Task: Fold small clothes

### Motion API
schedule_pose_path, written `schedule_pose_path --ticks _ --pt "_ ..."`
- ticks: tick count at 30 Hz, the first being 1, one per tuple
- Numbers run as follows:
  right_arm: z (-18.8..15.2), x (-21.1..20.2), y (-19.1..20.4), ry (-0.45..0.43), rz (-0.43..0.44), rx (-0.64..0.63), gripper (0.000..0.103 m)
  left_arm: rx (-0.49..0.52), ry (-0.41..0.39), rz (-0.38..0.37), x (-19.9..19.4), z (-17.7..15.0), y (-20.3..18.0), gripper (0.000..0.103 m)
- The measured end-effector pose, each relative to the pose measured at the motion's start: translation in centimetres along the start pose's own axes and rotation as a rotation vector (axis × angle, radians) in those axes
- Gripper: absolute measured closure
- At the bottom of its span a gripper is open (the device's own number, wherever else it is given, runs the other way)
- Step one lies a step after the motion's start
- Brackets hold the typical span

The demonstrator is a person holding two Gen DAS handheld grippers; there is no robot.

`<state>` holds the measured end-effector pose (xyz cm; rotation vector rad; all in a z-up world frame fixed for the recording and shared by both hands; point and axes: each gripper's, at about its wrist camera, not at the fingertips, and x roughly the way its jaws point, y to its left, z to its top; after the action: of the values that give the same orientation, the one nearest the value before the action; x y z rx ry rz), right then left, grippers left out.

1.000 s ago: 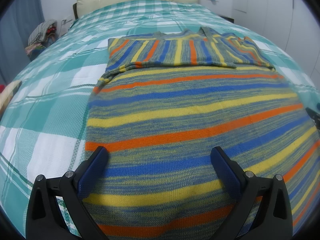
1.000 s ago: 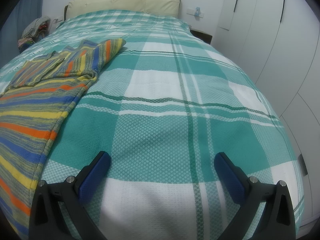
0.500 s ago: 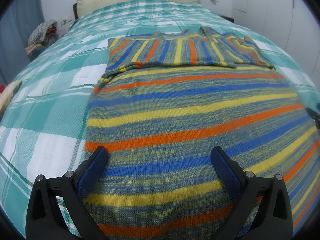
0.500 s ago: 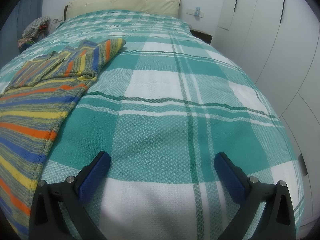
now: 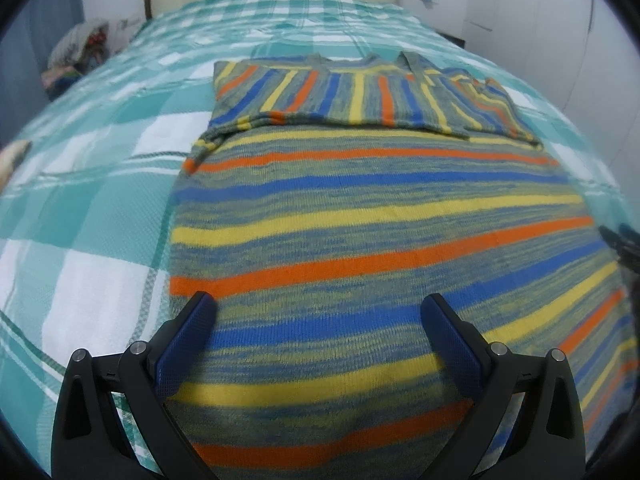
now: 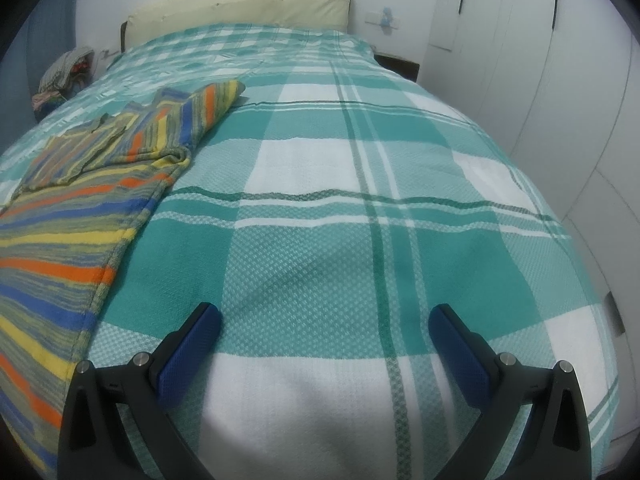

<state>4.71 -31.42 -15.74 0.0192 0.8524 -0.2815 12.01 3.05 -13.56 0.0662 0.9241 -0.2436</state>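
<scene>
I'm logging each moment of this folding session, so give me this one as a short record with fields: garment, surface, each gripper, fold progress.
garment: striped knit sweater in orange, blue and yellow, lying flat
surface: bed with teal and white checked cover
fold progress: both sleeves folded across the chest at the far end; body not yet folded
left hand-held gripper: open, over the sweater's near part, holding nothing
right hand-held gripper: open, over bare cover beside the sweater's edge
background: cream padded headboard; white wardrobe doors
</scene>
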Motion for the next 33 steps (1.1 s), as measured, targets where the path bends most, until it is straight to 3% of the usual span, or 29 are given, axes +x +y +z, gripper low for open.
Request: schedule_pose_path --ticks 3,6,10,12,15,16,19,21,22,23,25,27,29,30,31,33 --pt "0.0 0.1 -0.6 0.007 0.033 0.024 0.0 0.027 0.041 -0.001 -1.4 -0.3 0.4 0.001" --pt "0.2 0.1 -0.4 0.026 0.039 0.005 0.0 0.035 0.033 0.103 -4.4 -1.3 2.4 0.001" --pt "0.4 -1.1 -1.2 0.051 0.107 -0.025 0.001 -0.138 -0.027 0.116 -10.6 -3.4 9.4 0.001" --pt "0.8 -3.4 -2.1 -0.009 0.176 0.001 0.002 -0.198 -0.053 0.114 -13.0 -3.9 11.8 0.001" --pt "1.6 -9.2 -3.0 -0.157 0.329 0.004 0.001 -0.231 -0.06 0.024 -15.7 -4.8 12.8 0.001" --pt "1.8 -11.2 -3.0 -0.181 0.381 -0.021 0.001 -0.209 -0.027 -0.046 -15.5 -5.3 11.9 0.001" --pt "1.3 -14.1 -2.2 -0.113 0.448 -0.075 0.001 -0.131 0.061 -0.09 -13.4 -6.7 8.3 0.002" --pt "0.1 -15.1 -1.4 -0.041 0.5 -0.104 0.001 -0.072 0.116 -0.044 -11.7 -8.2 6.0 0.009" --pt "-1.2 -15.5 -0.8 0.014 0.547 -0.112 0.002 -0.057 0.142 -0.032 -11.0 -8.8 5.4 0.021" --pt "-1.9 -15.6 -0.7 0.047 0.572 -0.113 0.003 -0.065 0.174 -0.041 -10.3 -9.4 5.0 0.031" --pt "-4.5 -15.8 0.3 0.145 0.641 -0.105 0.009 -0.116 0.217 -0.08 -9.9 -10.4 5.0 0.035" --pt "-6.9 -15.5 1.2 0.234 0.696 -0.094 0.015 -0.104 0.262 -0.088 -9.5 -11.1 4.3 0.045" --pt "-8.6 -14.3 2.1 0.315 0.723 -0.088 0.028 -0.071 0.278 -0.09 -9.5 -11.4 3.7 0.074" --pt "-9.2 -13.6 2.7 0.342 0.719 -0.095 0.032 -0.075 0.284 -0.105 -9.5 -11.4 3.8 0.081" --pt "-9.7 -12.8 3.3 0.364 0.712 -0.094 0.037 -0.096 0.296 -0.14 -9.4 -11.3 4.1 0.095" --pt "-10.3 -11.3 4.2 0.402 0.738 -0.059 0.057 -0.119 0.299 -0.169 -9.4 -11.2 4.7 0.097"
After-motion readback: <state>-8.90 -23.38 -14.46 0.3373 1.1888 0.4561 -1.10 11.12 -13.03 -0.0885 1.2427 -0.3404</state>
